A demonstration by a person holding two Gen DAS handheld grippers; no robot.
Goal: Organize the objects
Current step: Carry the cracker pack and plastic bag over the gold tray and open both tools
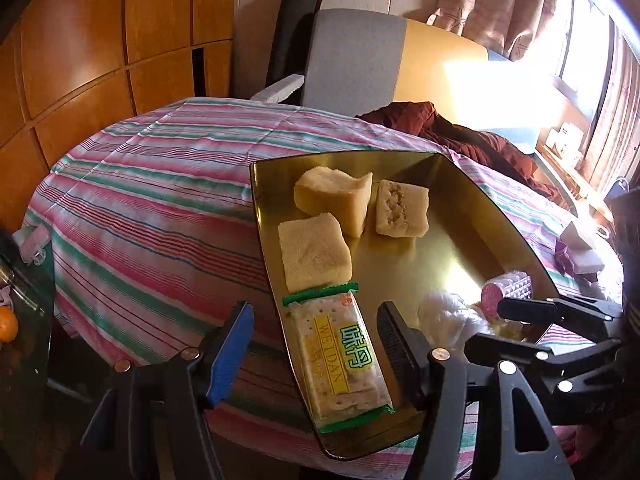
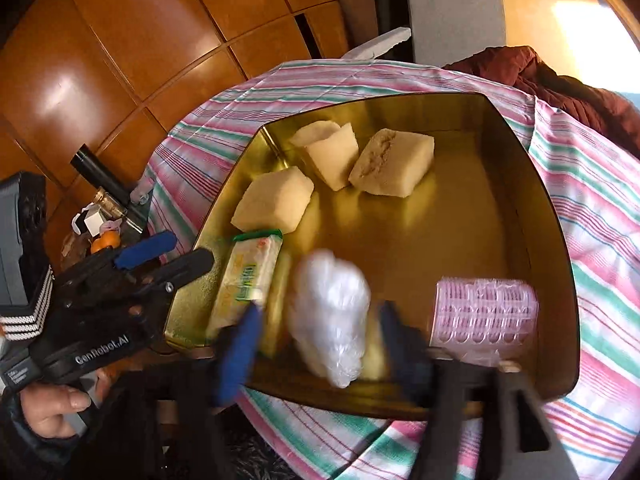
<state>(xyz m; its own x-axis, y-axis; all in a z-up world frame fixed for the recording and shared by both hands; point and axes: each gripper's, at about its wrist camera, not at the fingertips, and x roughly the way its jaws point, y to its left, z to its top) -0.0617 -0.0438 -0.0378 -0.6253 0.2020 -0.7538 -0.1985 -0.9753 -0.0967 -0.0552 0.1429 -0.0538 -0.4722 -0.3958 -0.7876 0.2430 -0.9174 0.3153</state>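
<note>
A gold tray (image 1: 440,248) (image 2: 460,208) rests on a striped cloth. It holds three pale cake blocks (image 1: 314,254) (image 2: 272,200), a green-edged cracker packet (image 1: 340,360) (image 2: 248,276), a white plastic-wrapped bundle (image 1: 448,316) (image 2: 328,312) and a pink hair roller (image 1: 508,288) (image 2: 484,316). My left gripper (image 1: 320,340) (image 2: 192,248) is open at the tray's near left corner. It straddles the packet, and its blue finger is outside the rim. My right gripper (image 2: 320,344) (image 1: 488,324) is open, blurred, with the white bundle between its fingers and small gaps on both sides.
A dark red garment (image 1: 460,136) lies on the table's far right, with a grey chair (image 1: 352,60) behind. Small boxes (image 1: 580,256) sit right of the tray. A low side table (image 2: 104,216) to the left holds an orange and bottles. A hand (image 2: 52,404) grips the left tool.
</note>
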